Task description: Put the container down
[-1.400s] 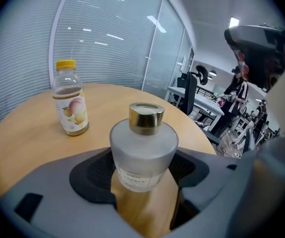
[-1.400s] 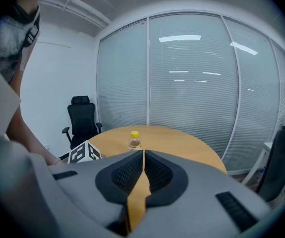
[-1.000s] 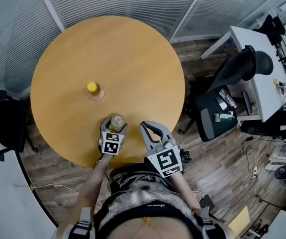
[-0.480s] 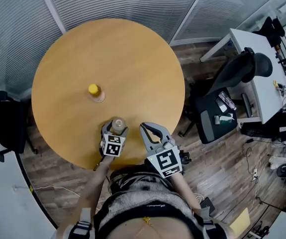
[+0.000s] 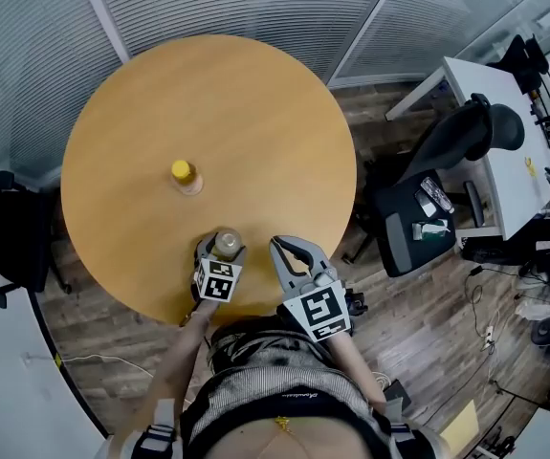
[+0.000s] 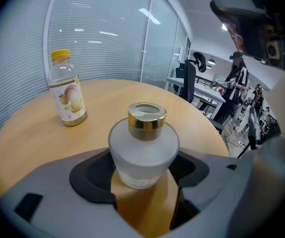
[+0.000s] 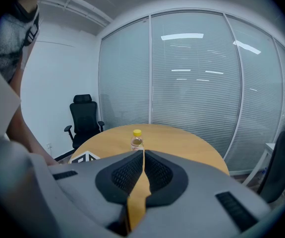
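the round wooden table (image 5: 255, 113) is the biggest thing here. the left gripper (image 5: 222, 252) is over the table's near edge, by the person. its jaws are clamped on the low sides of a frosted white container (image 6: 142, 150) with a shiny gold collar (image 6: 146, 121) and an open top. the container stands upright between the two dark pads. i cannot tell if its bottom touches the wood. the right gripper (image 7: 142, 155) is just beside the left one, jaws pressed together with nothing in them. a clear bottle (image 6: 68, 90) with a yellow cap stands further in on the table, well apart from the container. its label shows a fruit picture. the container has a small white label, but the print is too tiny to read.
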The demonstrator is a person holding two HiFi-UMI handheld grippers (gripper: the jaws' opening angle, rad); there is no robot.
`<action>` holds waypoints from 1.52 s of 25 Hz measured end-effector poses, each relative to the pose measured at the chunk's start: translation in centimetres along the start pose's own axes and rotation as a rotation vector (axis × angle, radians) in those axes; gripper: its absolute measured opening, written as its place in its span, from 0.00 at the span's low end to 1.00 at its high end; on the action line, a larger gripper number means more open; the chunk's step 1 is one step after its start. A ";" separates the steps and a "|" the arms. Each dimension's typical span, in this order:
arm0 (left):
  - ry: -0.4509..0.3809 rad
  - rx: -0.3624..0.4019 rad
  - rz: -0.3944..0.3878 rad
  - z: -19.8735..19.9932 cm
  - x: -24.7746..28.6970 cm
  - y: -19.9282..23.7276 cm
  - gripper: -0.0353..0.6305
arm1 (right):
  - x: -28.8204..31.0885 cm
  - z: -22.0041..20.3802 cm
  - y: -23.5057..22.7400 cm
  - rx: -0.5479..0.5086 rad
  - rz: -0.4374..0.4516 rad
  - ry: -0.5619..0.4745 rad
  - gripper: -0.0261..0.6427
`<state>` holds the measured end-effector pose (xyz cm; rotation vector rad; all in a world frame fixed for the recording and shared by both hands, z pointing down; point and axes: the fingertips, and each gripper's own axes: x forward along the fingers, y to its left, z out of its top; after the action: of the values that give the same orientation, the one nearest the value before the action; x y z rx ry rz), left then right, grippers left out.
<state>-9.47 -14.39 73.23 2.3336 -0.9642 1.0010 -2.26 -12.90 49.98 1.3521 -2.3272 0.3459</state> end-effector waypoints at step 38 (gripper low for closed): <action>-0.013 0.071 0.015 -0.7 0.0 -0.4 0.55 | 0.1 -0.4 0.5 -0.021 0.032 0.005 0.07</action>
<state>-9.53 -13.67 73.64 2.3971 -0.9675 1.0434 -2.67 -12.61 50.36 1.3046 -2.3441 0.3333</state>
